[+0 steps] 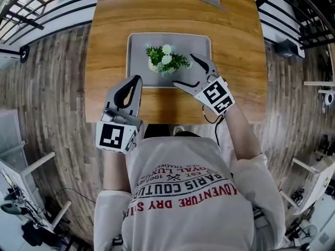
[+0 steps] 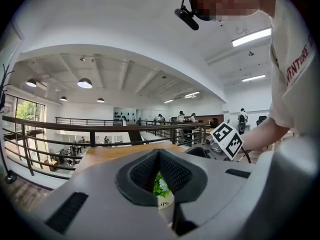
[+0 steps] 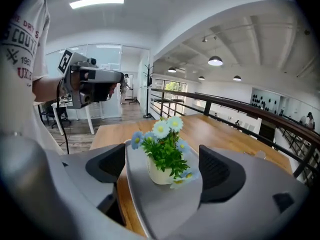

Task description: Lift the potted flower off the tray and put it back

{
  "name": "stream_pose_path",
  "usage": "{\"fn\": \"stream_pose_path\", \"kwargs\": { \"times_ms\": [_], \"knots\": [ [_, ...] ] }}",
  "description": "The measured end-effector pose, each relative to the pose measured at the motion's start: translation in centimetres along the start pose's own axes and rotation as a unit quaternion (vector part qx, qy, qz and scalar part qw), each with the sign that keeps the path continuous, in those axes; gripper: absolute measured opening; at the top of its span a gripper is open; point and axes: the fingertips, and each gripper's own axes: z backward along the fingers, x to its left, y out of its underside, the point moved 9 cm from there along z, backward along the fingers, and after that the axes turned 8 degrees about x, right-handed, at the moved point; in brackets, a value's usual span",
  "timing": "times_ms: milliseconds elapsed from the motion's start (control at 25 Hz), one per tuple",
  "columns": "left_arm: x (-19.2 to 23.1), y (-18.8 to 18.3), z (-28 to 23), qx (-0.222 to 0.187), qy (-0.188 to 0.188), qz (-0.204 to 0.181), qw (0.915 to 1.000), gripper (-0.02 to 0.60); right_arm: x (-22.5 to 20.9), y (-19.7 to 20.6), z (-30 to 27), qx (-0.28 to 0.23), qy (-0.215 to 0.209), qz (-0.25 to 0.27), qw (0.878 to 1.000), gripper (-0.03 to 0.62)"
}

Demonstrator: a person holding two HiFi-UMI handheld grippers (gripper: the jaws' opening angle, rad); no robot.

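Observation:
The potted flower (image 1: 165,60), a white pot with green leaves and pale blue-and-white blossoms, stands upright in the middle of the grey tray (image 1: 137,51) on the wooden table. My right gripper (image 1: 191,72) is open just to the pot's right, over the tray's near right part, and its tips stay clear of the pot. In the right gripper view the flower (image 3: 162,151) stands ahead between the spread pads (image 3: 107,166) on the tray (image 3: 150,204). My left gripper (image 1: 135,83) is shut and empty, by the tray's front left corner. A slit under its shut tips shows the flower (image 2: 161,186).
The wooden table (image 1: 110,46) carries a small grey metal piece (image 1: 212,0) near its far edge. A black railing (image 1: 47,4) runs beyond the table, with plank floor on both sides. White desks stand at the room's edges (image 1: 21,171).

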Motion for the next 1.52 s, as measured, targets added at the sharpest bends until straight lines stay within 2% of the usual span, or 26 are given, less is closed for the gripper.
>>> {"fn": "stream_pose_path", "kwargs": {
  "times_ms": [160, 360, 560, 840, 960, 1040, 1320, 1520],
  "knots": [
    [1.3, 2.5, -1.4, 0.013, 0.011, 0.005, 0.9998, 0.012, -1.1, 0.9, -3.9, 0.016, -0.021, -0.001, 1.0, 0.446],
    [1.0, 3.8, -3.7, 0.033, 0.018, 0.045, 0.9983, 0.012, -2.2, 2.7, -7.0, 0.049, -0.057, 0.004, 0.997, 0.451],
    [1.1, 5.2, -4.5, 0.045, 0.014, 0.061, 0.997, 0.012, -2.5, 3.5, -9.8, 0.068, -0.078, 0.016, 0.994, 0.457],
    [2.1, 7.1, -4.8, 0.071, -0.001, 0.076, 0.9946, 0.012, -2.2, 3.4, -12.2, 0.028, -0.091, 0.005, 0.995, 0.477],
    [2.5, 7.5, -5.2, 0.069, -0.004, 0.07, 0.9952, 0.012, -2.1, 3.5, -12.9, 0.023, -0.095, 0.007, 0.995, 0.477],
    [2.4, 7.7, -5.5, 0.075, -0.007, 0.08, 0.9939, 0.012, -2.1, 3.7, -13.0, 0.022, -0.095, 0.012, 0.995, 0.476],
    [2.2, 8.4, -5.7, 0.083, -0.008, 0.085, 0.9929, 0.012, -1.9, 3.9, -12.7, 0.003, -0.083, 0.006, 0.997, 0.477],
    [2.3, 8.3, -5.5, 0.08, -0.008, 0.073, 0.9941, 0.012, -1.8, 3.7, -12.0, 0.0, -0.071, -0.006, 0.997, 0.477]
  ]
}}
